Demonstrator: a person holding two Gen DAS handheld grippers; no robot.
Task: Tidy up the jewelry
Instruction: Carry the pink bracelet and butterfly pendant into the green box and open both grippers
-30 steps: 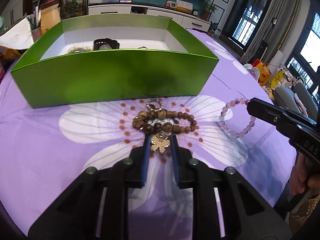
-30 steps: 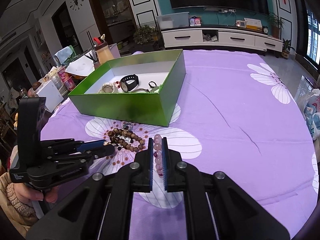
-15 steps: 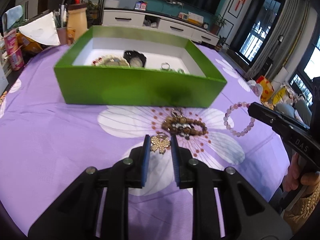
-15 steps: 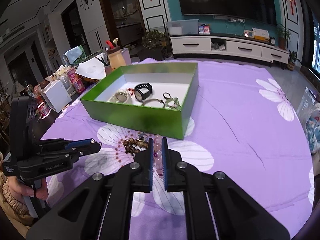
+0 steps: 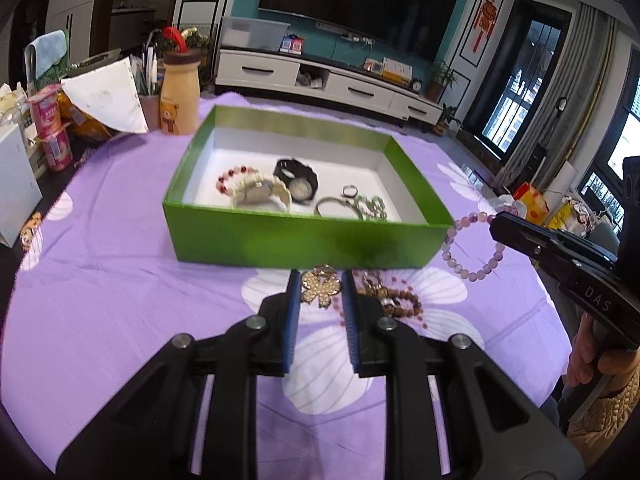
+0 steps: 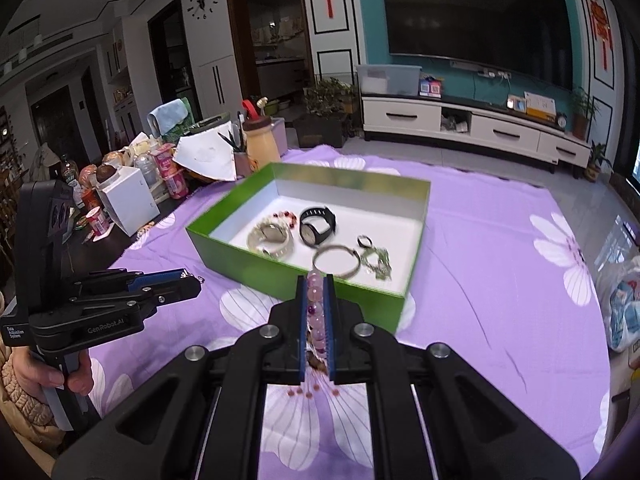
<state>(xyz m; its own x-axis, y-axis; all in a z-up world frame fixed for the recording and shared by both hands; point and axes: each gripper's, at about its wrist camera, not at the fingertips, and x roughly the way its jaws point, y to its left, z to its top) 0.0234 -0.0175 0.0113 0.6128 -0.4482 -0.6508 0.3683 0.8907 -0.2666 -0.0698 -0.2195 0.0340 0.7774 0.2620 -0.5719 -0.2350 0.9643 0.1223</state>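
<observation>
My left gripper (image 5: 320, 280) is shut on a gold flower brooch (image 5: 320, 289) and holds it above the purple cloth, just in front of the green box (image 5: 304, 240). My right gripper (image 6: 316, 284) is shut on a pale purple bead bracelet (image 6: 316, 304); in the left wrist view the bracelet (image 5: 472, 248) hangs in the air at the box's right corner. A brown wooden bead bracelet (image 5: 394, 298) lies on the cloth below. The box holds a black watch (image 6: 318, 226), a white watch (image 6: 272, 238), a bangle (image 6: 336, 260) and a ring (image 6: 364, 240).
The table has a purple flowered cloth (image 6: 500, 280). At its far left edge stand a bear bottle (image 5: 180, 92), a pen cup, yogurt cups (image 5: 48, 128) and a white box (image 6: 128, 200). A plastic bag (image 6: 624, 308) lies to the right, off the table.
Both grippers have risen and moved towards the box, lifting the brooch and the purple bracelet off the cloth. The wooden bead bracelet stays on the cloth.
</observation>
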